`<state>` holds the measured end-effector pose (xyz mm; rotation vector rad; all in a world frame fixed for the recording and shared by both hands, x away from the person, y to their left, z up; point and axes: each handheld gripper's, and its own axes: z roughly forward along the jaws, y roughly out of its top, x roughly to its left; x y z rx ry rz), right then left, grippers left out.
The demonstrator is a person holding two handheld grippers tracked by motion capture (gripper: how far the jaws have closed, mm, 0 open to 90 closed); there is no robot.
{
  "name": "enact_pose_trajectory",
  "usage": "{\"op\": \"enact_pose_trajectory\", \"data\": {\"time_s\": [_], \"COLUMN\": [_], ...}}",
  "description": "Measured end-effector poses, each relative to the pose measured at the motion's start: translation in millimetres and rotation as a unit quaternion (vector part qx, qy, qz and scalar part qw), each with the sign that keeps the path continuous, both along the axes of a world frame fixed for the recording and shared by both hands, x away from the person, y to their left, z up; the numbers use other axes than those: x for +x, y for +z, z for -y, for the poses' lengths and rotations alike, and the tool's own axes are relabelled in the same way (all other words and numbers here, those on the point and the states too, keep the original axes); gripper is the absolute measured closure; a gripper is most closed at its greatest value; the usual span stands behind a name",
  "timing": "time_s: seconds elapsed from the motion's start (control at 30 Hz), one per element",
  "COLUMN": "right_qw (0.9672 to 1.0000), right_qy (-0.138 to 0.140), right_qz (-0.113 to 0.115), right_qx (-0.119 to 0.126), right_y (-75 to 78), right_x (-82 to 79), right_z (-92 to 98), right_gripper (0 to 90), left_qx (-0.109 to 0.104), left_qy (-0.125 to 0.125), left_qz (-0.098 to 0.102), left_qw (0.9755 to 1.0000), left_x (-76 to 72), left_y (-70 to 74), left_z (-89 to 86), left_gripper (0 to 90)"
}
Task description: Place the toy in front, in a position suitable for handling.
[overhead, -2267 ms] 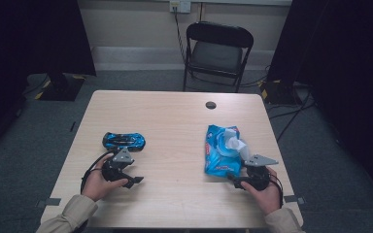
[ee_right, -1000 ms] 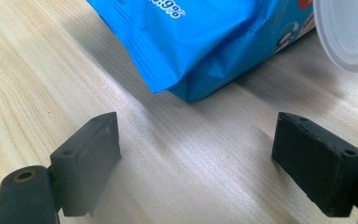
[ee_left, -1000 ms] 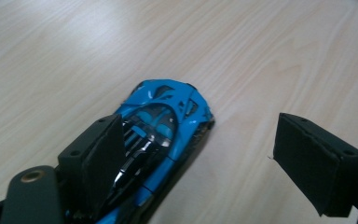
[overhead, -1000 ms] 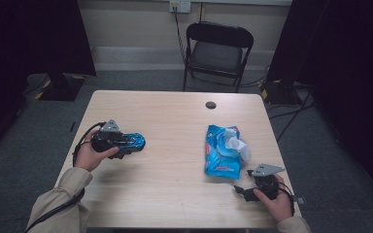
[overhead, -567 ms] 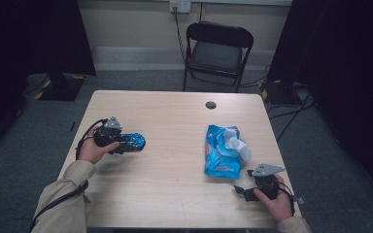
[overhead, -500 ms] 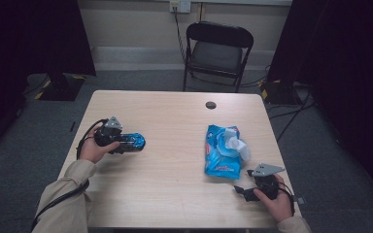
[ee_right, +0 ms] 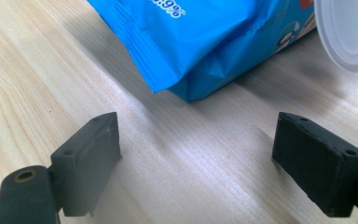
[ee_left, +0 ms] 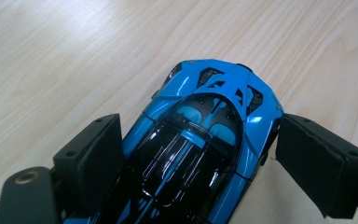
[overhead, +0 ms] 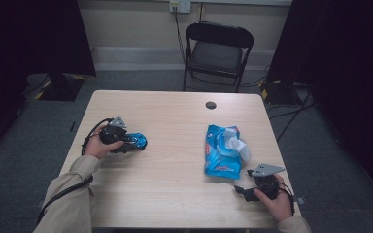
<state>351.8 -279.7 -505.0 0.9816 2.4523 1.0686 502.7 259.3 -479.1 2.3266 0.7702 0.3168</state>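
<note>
A shiny blue and black toy car (overhead: 135, 141) (ee_left: 200, 140) lies on the left part of the wooden table (overhead: 165, 194). My left gripper (overhead: 127, 143) (ee_left: 198, 135) is open and straddles the car; its pads (ee_left: 98, 154) stand on either side, with a gap visible at the right pad. A blue pack of wipes (overhead: 220, 156) (ee_right: 191, 42) with its white lid (overhead: 236, 143) (ee_right: 349, 32) flipped up lies at the right. My right gripper (overhead: 241, 190) (ee_right: 196, 130) is open and low over bare wood, just short of the pack's near corner.
A small black round disc (overhead: 211, 105) sits near the table's far edge. A black folding chair (overhead: 218, 48) stands behind the table. Dark curtains flank the room, and cables trail on the grey floor at the right.
My left hand has travelled from the table's front left to the car and sunk until the jaws straddle it. My right hand drew back from the wipes pack, then stayed still.
</note>
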Motion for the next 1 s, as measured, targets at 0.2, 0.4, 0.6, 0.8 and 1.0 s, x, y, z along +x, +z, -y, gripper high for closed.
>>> {"op": "enact_pose_trajectory", "data": {"time_s": [0.2,0.4,0.6,0.8,1.0], "right_qw": [1.0000,1.0000,1.0000,1.0000,1.0000], "right_qy": [0.000,0.000,0.000,0.000,0.000], "right_qz": [0.000,0.000,0.000,0.000,0.000], "right_qx": [0.000,0.000,0.000,0.000,0.000], "right_y": [0.0,0.0,0.0,0.0,0.0], "right_x": [0.0,0.0,0.0,0.0,0.0], "right_z": [0.0,0.0,0.1,0.1,0.1], "right_gripper": [14.0,14.0,13.9,13.9,13.9], "left_qx": [0.010,0.006,0.016,0.020,0.026], "left_qy": [-0.011,-0.020,-0.037,-0.033,-0.018], "left_qz": [0.008,0.003,0.015,0.009,0.005], "left_qw": [0.9999,0.9998,0.9991,0.9992,0.9995], "left_x": [0.5,1.6,-0.9,-1.3,0.4], "left_y": [-1.7,-1.9,-5.2,-4.8,2.6], "left_z": [5.4,4.9,6.5,8.5,6.6], "left_gripper": [11.7,9.2,5.1,2.1,15.5]}}
